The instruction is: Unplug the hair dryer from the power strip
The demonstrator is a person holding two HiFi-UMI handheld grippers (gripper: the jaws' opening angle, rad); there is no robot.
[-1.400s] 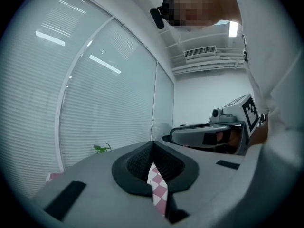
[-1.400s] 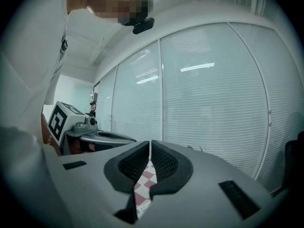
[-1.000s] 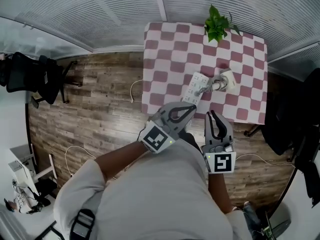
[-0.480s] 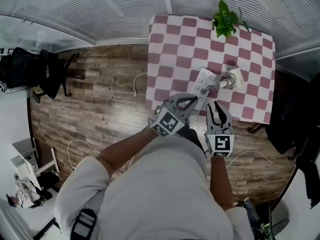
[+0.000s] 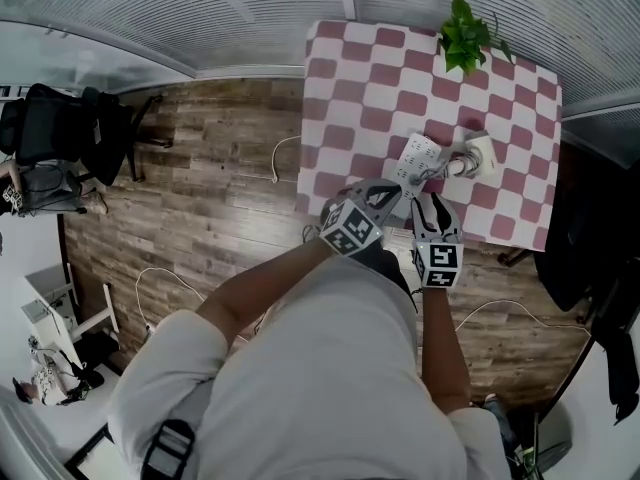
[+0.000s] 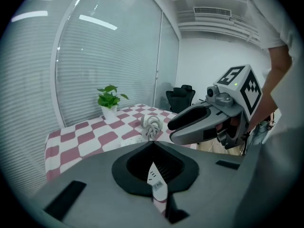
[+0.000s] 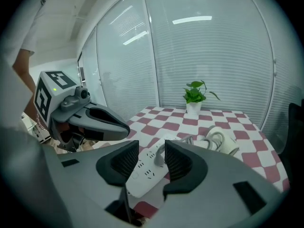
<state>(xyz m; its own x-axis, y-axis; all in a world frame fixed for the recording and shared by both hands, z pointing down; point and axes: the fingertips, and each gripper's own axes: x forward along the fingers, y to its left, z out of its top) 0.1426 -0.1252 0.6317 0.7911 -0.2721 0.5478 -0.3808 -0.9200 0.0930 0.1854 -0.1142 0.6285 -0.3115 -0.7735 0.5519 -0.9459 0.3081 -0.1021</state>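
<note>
Spreading its jaws over the last moment, the right gripper (image 7: 151, 148) is now standing open with nothing pressed between the pads. It is sighting the grey plug (image 7: 160, 156) through the gap but not touching it. Alongside, the left gripper (image 6: 153, 145) is keeping its jaws closed and empty. Both are sitting closer to the near edge of the red-and-white checked table (image 5: 350, 78) than a second ago. The plug is still sitting in the long white power strip (image 7: 142, 172), which is lying near that edge. The white hair dryer with its cord looped round it (image 7: 221, 141) is resting just beside the strip, toward the right edge. Judging by this, the approach is ending and the grasp on the plug is coming next.
</note>
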